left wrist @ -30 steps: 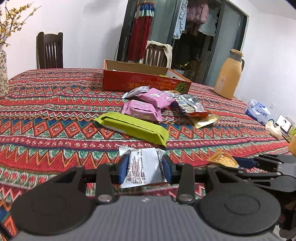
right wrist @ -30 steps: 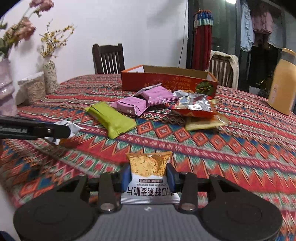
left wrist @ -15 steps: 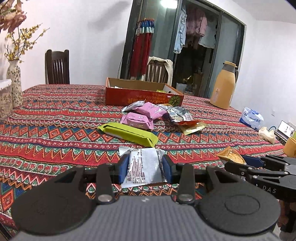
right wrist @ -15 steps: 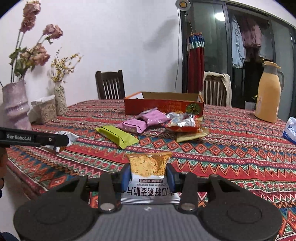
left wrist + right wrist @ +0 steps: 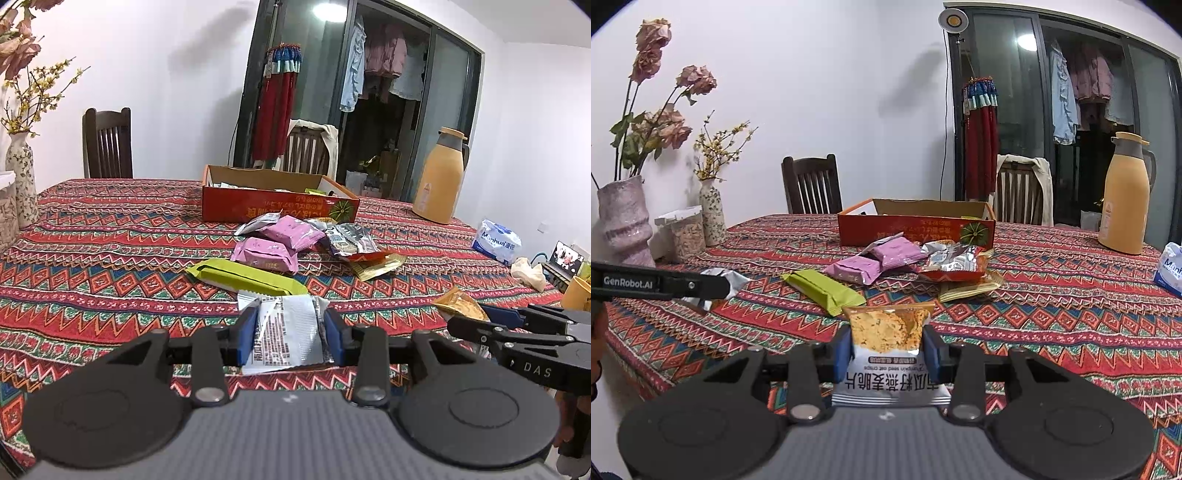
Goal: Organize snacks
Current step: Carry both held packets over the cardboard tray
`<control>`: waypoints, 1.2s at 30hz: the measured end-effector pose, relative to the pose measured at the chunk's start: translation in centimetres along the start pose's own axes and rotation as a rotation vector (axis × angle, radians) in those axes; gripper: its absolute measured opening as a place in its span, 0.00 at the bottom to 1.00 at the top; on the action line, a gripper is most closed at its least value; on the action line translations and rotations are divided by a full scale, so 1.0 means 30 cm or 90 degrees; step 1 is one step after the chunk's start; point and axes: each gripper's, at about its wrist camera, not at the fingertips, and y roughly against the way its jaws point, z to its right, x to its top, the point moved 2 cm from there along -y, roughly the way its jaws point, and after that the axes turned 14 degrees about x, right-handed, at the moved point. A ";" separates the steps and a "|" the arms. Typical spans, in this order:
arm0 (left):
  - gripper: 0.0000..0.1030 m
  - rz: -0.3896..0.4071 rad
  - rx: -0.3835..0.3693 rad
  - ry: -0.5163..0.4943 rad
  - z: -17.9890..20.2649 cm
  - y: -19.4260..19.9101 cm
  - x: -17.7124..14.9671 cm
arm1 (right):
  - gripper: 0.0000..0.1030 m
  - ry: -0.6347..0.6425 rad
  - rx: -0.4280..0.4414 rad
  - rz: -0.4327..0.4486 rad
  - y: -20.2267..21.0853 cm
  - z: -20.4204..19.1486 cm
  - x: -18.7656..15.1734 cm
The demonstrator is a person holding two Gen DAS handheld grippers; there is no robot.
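My left gripper is shut on a silver-white snack packet, held above the near edge of the patterned table. My right gripper is shut on an orange-and-white crisp packet, also lifted off the cloth. In the left wrist view the right gripper appears at the right with that crisp packet. In the right wrist view the left gripper comes in from the left with the silver packet. An open orange cardboard box stands at the table's middle, far side.
Before the box lie a green bar packet, two pink packets, a silver-red bag and a gold packet. A tan thermos and a tissue pack stand right. Vases and a jar stand left; chairs behind.
Both grippers have risen and tilted up with their packets still gripped, so the table lies lower in both views and more of the room shows. Most of that happened early in the second.
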 end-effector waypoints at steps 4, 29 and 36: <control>0.39 -0.005 0.000 0.000 0.000 -0.038 0.017 | 0.38 0.001 -0.011 -0.002 -0.023 0.034 0.016; 0.39 0.043 -0.010 -0.036 0.027 -0.417 0.387 | 0.38 0.084 -0.037 0.023 -0.354 0.252 0.347; 0.39 0.089 -0.019 -0.030 0.040 -0.536 0.556 | 0.38 0.110 -0.021 0.049 -0.492 0.313 0.516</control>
